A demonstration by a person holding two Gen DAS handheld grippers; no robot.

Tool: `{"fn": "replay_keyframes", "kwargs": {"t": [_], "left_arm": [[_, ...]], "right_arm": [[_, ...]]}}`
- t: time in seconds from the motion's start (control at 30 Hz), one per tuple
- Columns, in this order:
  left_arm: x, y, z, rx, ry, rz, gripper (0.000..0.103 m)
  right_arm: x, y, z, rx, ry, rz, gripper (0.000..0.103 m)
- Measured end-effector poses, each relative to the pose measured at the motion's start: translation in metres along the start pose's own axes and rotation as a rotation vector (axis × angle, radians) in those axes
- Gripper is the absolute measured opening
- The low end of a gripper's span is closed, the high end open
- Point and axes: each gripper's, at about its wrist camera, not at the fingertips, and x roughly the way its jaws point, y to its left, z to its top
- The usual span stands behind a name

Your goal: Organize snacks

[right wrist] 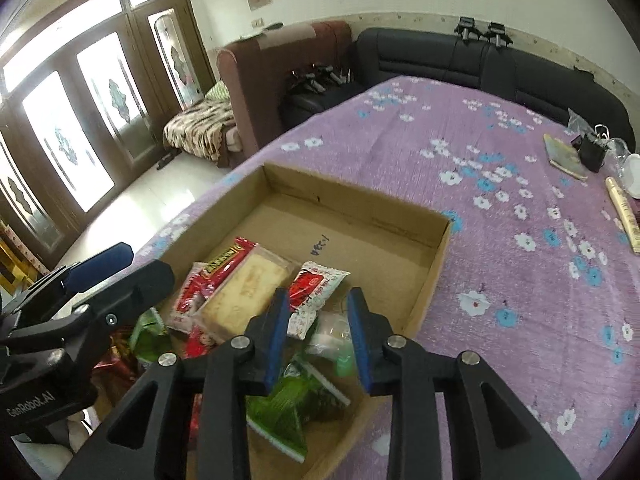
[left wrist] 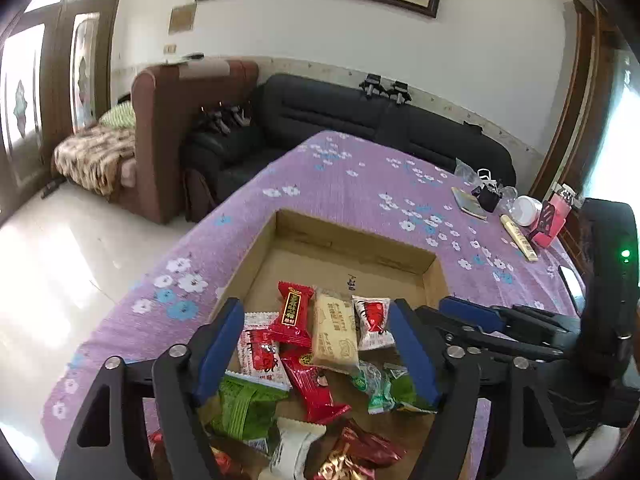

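The snacks (left wrist: 316, 352) lie heaped in the near end of a shallow cardboard box (left wrist: 352, 240), low in the middle of both views: a beige bar packet (left wrist: 334, 334), red wrappers, green packets (right wrist: 288, 408) and a white sweet. The far half of the box shows bare cardboard. The left gripper (left wrist: 316, 348) hangs over the pile with its blue pads wide apart, holding nothing. The right gripper (right wrist: 320, 336) hovers above the green packets, its pads parted and empty too. The box sits on a purple flowered cloth (right wrist: 500, 260). At the right edge of the frame lie a small book (right wrist: 566, 156), a black clip and a pale tube (right wrist: 624, 216). A dark sofa (left wrist: 360, 120) runs behind
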Motion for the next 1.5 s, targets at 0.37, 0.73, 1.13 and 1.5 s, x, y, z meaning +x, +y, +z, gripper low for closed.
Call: {"fn": "replay_keyframes", "kwargs": {"t": [0.37, 0.73, 1.13, 1.5], "left_arm": [[-0.043, -0.030, -0.007, 0.055, -0.090, 0.076, 0.095], [-0.076, -0.060, -0.012, 0.100, -0.166, 0.097, 0.097], [-0.102, -0.083, -0.018, 0.132, -0.224, 0.120, 0.101], [-0.126, -0.102, -0.027, 0.189, -0.321, 0.173, 0.102]], "right_arm": [[-0.065, -0.014, -0.032, -0.014, -0.107, -0.050, 0.040], [-0.106, -0.021, -0.061, -0.041, -0.185, -0.081, 0.045], [-0.125, -0.021, -0.082, -0.046, -0.219, -0.065, 0.050], [-0.134, -0.020, -0.089, -0.037, -0.232, -0.057, 0.052]]}}
